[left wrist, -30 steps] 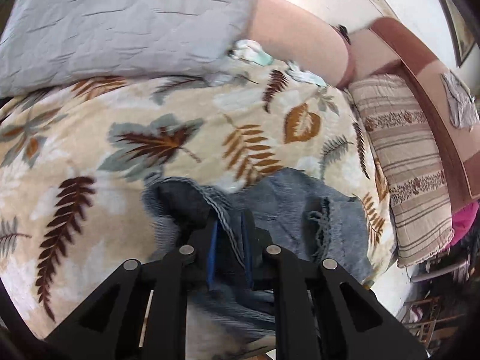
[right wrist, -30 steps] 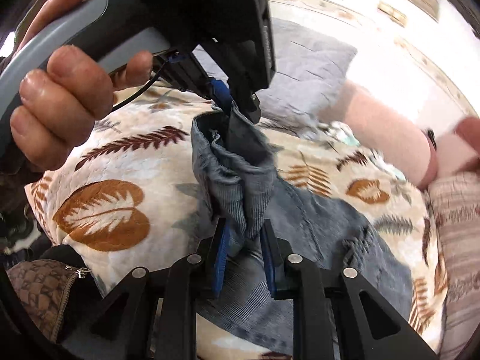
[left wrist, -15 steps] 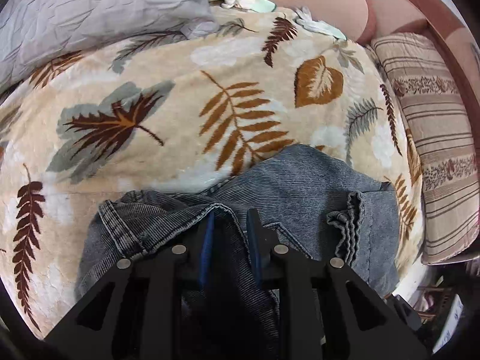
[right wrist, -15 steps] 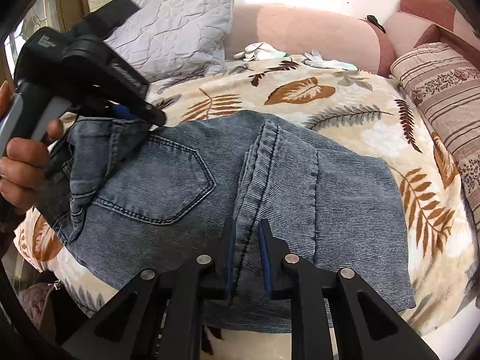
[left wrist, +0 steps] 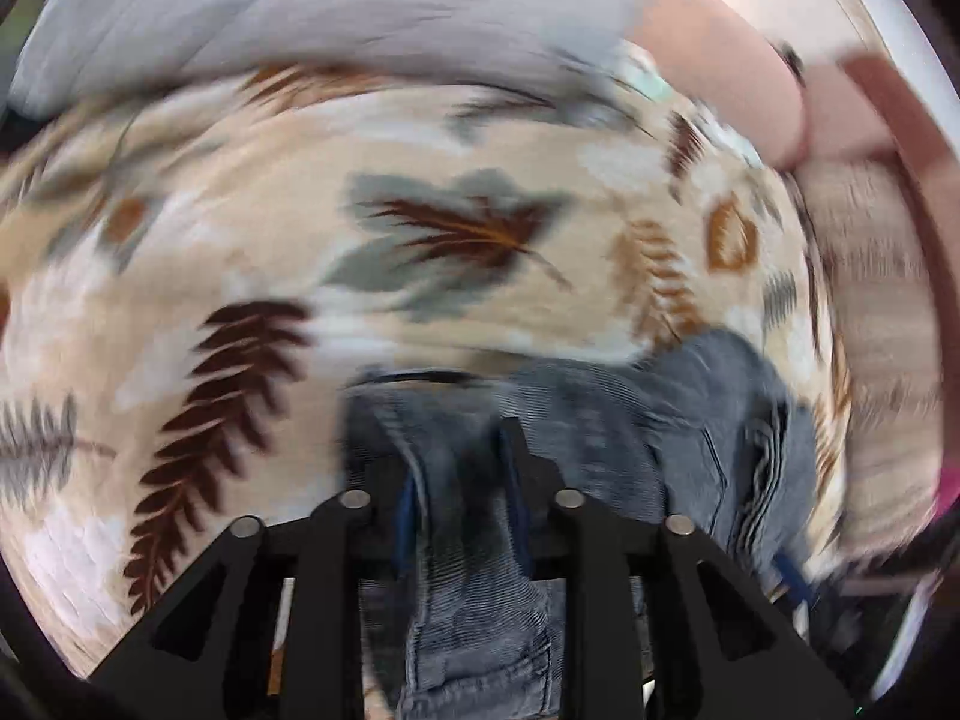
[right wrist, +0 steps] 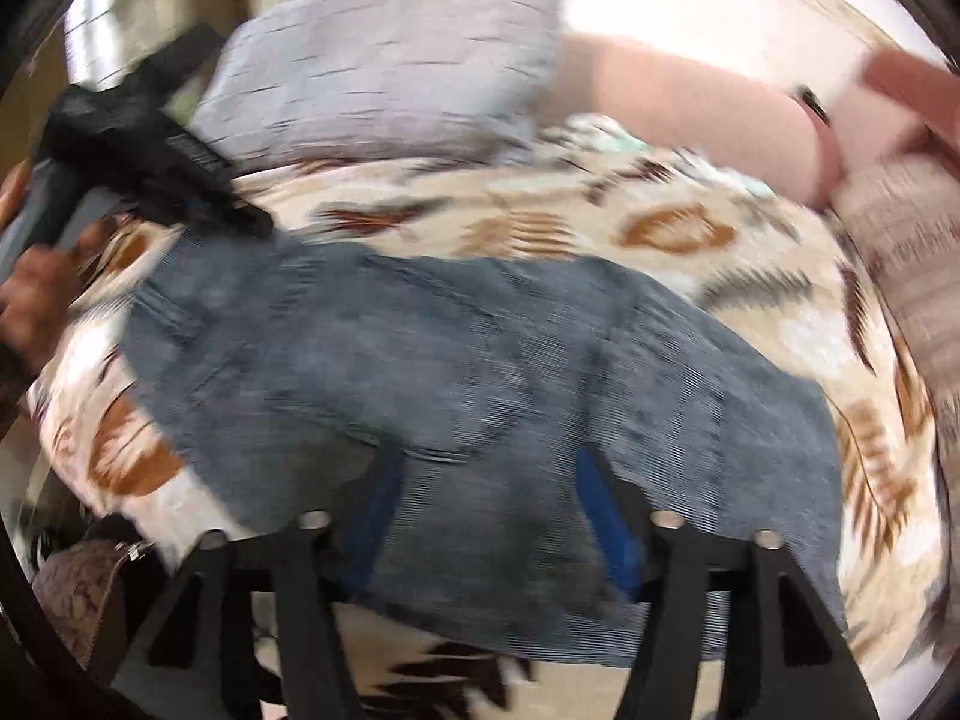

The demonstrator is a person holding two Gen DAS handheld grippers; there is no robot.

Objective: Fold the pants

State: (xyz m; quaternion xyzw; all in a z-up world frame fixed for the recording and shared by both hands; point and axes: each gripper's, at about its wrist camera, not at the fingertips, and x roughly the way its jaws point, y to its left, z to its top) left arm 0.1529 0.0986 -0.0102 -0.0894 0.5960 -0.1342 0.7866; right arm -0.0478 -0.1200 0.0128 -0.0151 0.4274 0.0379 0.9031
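Grey-blue denim pants (right wrist: 468,360) lie folded on a leaf-patterned bedspread (right wrist: 660,228). Both views are motion-blurred. My right gripper (right wrist: 486,468) stands open at the near edge of the pants, its blue-padded fingers wide apart with denim between them. My left gripper (left wrist: 459,450) has its fingers a little apart with a bunched edge of the pants (left wrist: 468,540) between them; blur hides whether it still clamps the cloth. In the right wrist view the left gripper (right wrist: 252,222) is at the pants' far left corner, held by a hand (right wrist: 36,294).
A grey pillow (right wrist: 384,78) and a pink bolster (right wrist: 690,102) lie at the bed's far side. A striped cushion (right wrist: 906,252) is at the right. A patterned brown bag (right wrist: 78,600) sits below the bed's near left edge.
My right gripper has opened wide and let go of the pants' seam. My left gripper's fingers have parted slightly, and both cameras are moving fast.
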